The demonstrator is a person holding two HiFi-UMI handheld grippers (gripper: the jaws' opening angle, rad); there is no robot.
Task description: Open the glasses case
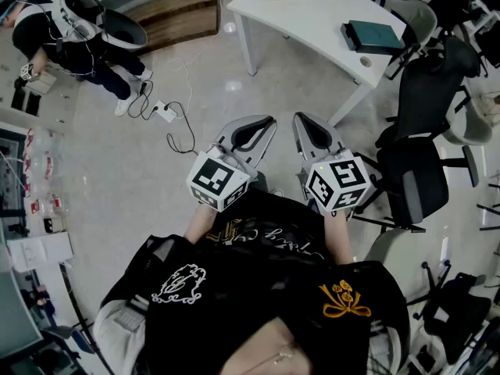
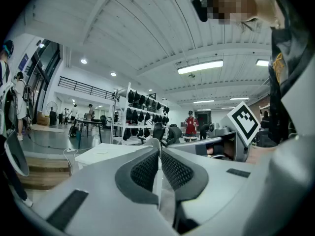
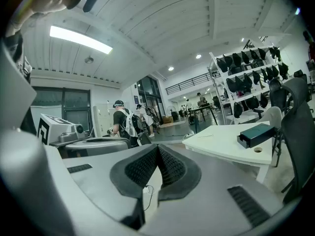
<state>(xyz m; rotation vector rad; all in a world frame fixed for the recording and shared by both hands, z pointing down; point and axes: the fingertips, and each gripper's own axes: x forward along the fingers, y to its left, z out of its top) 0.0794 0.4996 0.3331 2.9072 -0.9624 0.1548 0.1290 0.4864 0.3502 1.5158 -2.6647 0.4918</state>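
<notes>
Over floor, well apart from white worktop point(image 1: 301, 18): left tool point(image 1: 262, 127), right tool point(image 1: 306, 127) fully closed, empty; dark case point(image 1: 373, 34), likely glasses case, untouched; opening not begun.

Dk-teal glasses case point(image 1: 373, 34) shut, on table point(image 1: 305, 23)

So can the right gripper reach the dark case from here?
Probably not: the right gripper, shut, is well short of the dark case on the white table; only open floor between.

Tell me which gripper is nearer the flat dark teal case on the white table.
Right. The right gripper is short of the flat dark teal case, over the floor; the left gripper is beside it, further away.
</notes>
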